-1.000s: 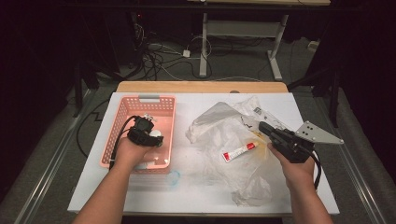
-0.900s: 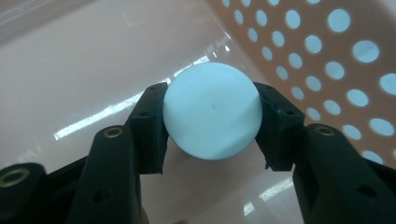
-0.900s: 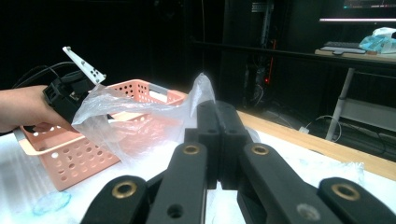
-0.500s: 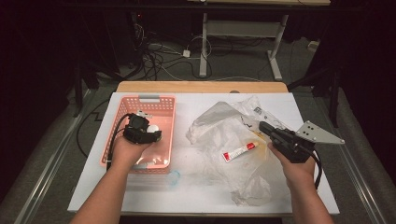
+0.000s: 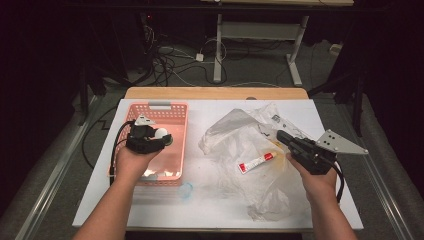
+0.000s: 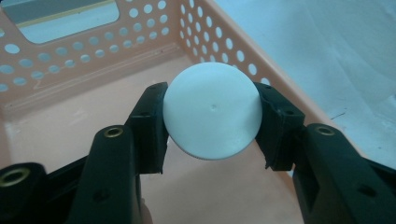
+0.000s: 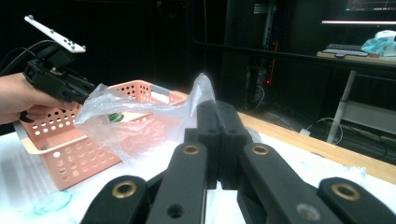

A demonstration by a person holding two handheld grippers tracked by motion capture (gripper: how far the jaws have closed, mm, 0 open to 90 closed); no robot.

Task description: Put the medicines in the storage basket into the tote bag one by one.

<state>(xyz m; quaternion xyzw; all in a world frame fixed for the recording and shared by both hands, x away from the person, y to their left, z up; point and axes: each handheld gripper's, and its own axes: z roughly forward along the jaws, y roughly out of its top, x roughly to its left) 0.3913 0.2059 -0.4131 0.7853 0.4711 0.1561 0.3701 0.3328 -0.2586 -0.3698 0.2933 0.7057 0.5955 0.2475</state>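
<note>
White worktop fills the frame's centre. Pink basket sits left of centre, clear plastic bag at centre right. Left gripper, above the basket, clamps a white ball. Right gripper, at right, is closed, pressing the bag. Red-capped tube lies on the bag.

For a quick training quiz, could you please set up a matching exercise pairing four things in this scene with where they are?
Things:
1. white ball
2. tube
3. basket
4. right gripper

Places or states:
A. lying on the plastic bag
B. jaws shut, empty
C. clamped in the left gripper
D. on the table's left side

Pairs: 1-C, 2-A, 3-D, 4-B
</note>
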